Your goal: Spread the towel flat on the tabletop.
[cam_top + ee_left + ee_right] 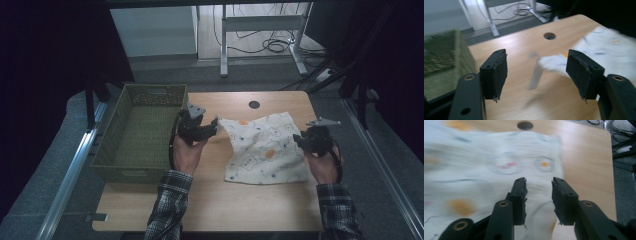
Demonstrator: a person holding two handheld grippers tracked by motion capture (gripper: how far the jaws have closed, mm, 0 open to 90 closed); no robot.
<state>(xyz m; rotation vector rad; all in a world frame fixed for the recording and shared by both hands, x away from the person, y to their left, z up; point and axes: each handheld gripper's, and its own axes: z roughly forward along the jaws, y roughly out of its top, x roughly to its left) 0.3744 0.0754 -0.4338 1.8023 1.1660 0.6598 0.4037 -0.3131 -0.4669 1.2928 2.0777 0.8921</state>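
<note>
Cotton cloth, high view: white printed cloth (265,150) lies mostly flat on the right half of the wooden table (210,200), its near-left corner peaked up towards the left tongs (212,127); that lifted corner looks like the leftover of a pinch, judged from how it stands off the wood.
Left tongs, high view: held just beside the cloth's raised corner, next to the green woven basket (115,165) that sits at the table's left edge, probably as the place the cloth is meant for.
Right tongs, high view: right tongs (300,140) hover at the cloth's right edge; whether they touch it is too small to tell here.
Hidden, high view: the room around the table is dark, and the person's sleeves are cut off at the bottom.

Left gripper view, tongs: left tongs (536,71) stand spread wide, nothing between the pads, wood showing in the gap.
Left gripper view, cloth: the cloth (604,45) lies ahead to the right, its corner smeared by blur into a pale streak; the basket (444,55) is a green blur at left.

Right gripper view, tongs: right tongs (539,192) are parted above the cloth (486,165), the pads not pressing on it as far as I can see.
Right gripper view, hard to read: the print is blurred; how close the tongs hang above the fabric I cannot tell.
</note>
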